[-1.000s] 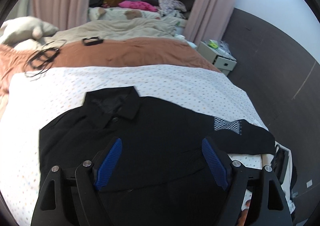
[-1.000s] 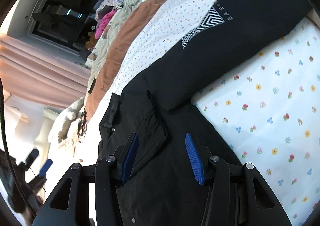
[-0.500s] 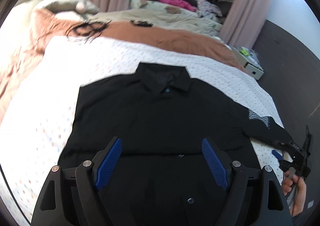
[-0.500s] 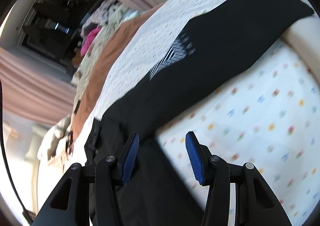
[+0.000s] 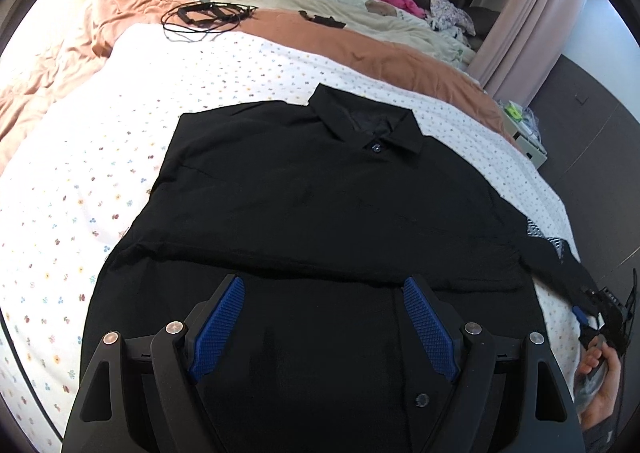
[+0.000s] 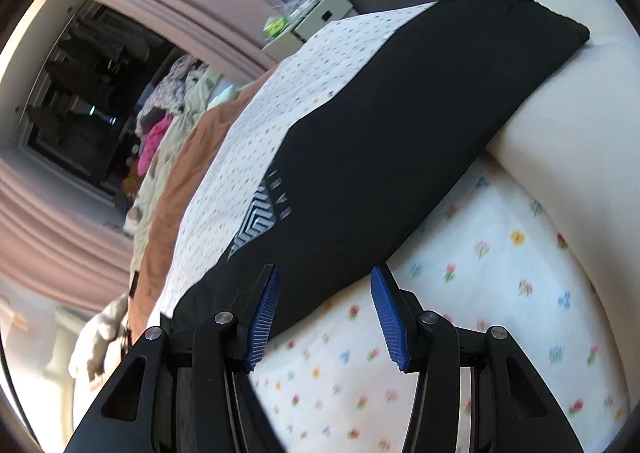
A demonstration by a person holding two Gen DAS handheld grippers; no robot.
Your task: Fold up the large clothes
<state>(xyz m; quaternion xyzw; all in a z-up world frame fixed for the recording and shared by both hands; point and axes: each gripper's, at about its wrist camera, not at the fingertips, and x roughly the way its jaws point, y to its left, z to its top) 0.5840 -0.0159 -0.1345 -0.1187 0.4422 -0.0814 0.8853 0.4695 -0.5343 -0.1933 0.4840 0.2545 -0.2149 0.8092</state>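
A: Any writing to read?
B: Only on the sleeve (image 6: pixel 400 141): a grey zigzag diamond print (image 6: pixel 256 219) with a few pale letters beside it, too blurred to spell out.
A: Anything on the box (image 6: pixel 320 19) behind?
B: Nothing legible.

The shirt (image 5: pixel 320 213) is plain black, its sleeve (image 6: pixel 400 141) bearing a grey-and-white zigzag triangle print (image 6: pixel 256 221); the sheet (image 5: pixel 80 193) is white, dotted with small coloured flowers. The blanket (image 5: pixel 360 53) is rust-brown; the curtains (image 5: pixel 532 13) dusty pink; the gripper pads (image 5: pixel 220 329) ribbed blue.
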